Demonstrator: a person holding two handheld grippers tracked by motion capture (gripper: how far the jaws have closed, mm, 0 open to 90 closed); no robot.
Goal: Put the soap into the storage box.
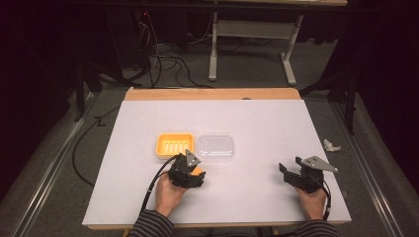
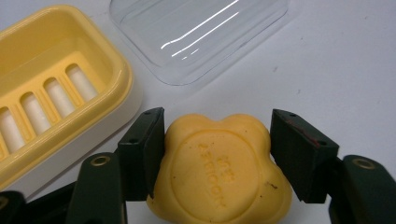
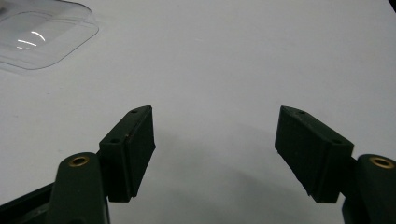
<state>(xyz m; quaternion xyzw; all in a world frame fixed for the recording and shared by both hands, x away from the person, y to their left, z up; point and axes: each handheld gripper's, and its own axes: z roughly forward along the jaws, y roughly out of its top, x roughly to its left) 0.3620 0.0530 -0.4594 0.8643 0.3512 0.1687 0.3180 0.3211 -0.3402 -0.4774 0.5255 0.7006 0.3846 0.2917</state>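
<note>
A yellow soap bar (image 2: 219, 172) with stamped lettering lies on the white table, and both jaws of my left gripper (image 2: 217, 119) press its sides. In the high view this gripper (image 1: 196, 175) sits just in front of the yellow slotted soap dish (image 1: 174, 144), with the soap (image 1: 198, 171) showing orange at its tip. The dish (image 2: 51, 93) is to the left of the jaws, and a clear plastic lid (image 2: 196, 32) lies beside it. My right gripper (image 1: 289, 169) rests at the table's near right, its jaws (image 3: 215, 116) open over bare table. The clear lid (image 3: 37, 37) is far to its left.
The white table (image 1: 257, 123) has a wooden strip along its far edge. A crumpled white scrap (image 1: 331, 145) lies on the floor off the right side. Cables (image 1: 163, 64) and a desk frame (image 1: 252, 44) stand beyond the table.
</note>
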